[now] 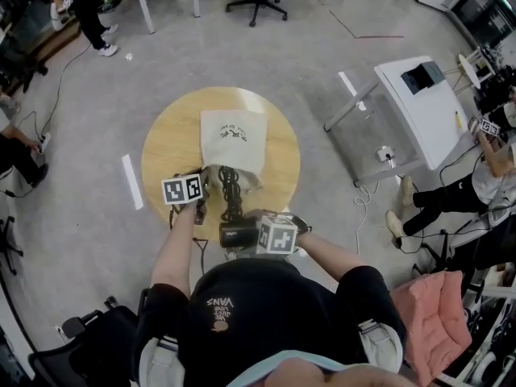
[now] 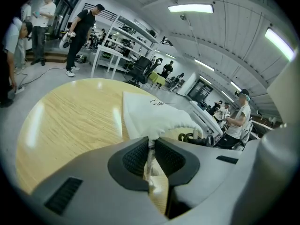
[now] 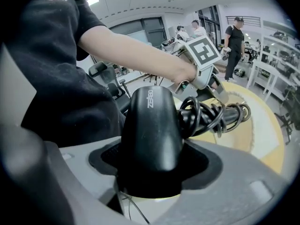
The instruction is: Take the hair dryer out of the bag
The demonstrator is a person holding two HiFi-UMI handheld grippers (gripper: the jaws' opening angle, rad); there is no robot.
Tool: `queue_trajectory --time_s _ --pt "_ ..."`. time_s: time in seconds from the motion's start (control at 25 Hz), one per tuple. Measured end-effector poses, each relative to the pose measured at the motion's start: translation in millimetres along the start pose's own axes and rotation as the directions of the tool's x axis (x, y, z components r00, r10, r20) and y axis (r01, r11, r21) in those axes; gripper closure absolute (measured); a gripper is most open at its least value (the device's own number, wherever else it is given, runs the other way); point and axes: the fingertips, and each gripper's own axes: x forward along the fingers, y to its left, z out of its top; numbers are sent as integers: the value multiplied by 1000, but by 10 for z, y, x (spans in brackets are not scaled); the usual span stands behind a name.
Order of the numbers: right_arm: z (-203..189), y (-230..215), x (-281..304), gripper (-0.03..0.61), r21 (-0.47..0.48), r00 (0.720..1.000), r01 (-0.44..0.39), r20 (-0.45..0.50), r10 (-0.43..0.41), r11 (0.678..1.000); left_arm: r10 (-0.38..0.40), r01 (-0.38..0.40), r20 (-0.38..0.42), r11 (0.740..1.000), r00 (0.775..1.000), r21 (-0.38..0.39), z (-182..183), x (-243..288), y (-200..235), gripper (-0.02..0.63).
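Peeking out between the jaws of the right gripper (image 3: 151,170) was the hair dryer (image 3: 152,121); the jaws were squeezed tight on its fat black body, one on each side; the end nearest the camera dipped under the jaws and could not be seen. In the head view, the marker cube (image 1: 276,235) on that gripper covered most of its jaws; the person (image 1: 266,321) hid the near edge of the table (image 1: 165,156).

The dryer's handle stuck out away from the right gripper, toward the left gripper (image 2: 150,158); the cord (image 3: 213,114) was wound around it in loops, so little of the handle showed; its far tip lay close to the mouth of the bag (image 2: 147,116), and I could not tell if the tip was in or out. The left gripper's jaws were almost together, pinching a thin bit of the bag's rim; the rest of the bag lay flat beyond that gripper.

The dryer was smooth, shiny and round; the cord was black and curly; the bag was soft white cloth with wrinkles and small dark print; the table was round, pale wood with fine lines; the pads (image 2: 136,157) were black and bumpy, set in smooth grey shells.
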Motion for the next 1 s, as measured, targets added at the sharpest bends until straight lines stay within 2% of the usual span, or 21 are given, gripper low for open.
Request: queue_trajectory --time_s 0.4,0.8,1.0 --pt "202 230 -147 229 4 995 69 76 -69 998 16 -16 -1 999 1000 37 121 64 34 561" --pt "304 133 -318 229 14 985 124 117 -125 992 15 -17 18 995 1000 95 120 40 -34 560" --pt "364 27 -423 229 16 979 151 136 -152 988 -9 6 28 994 1000 113 130 -11 -88 515"
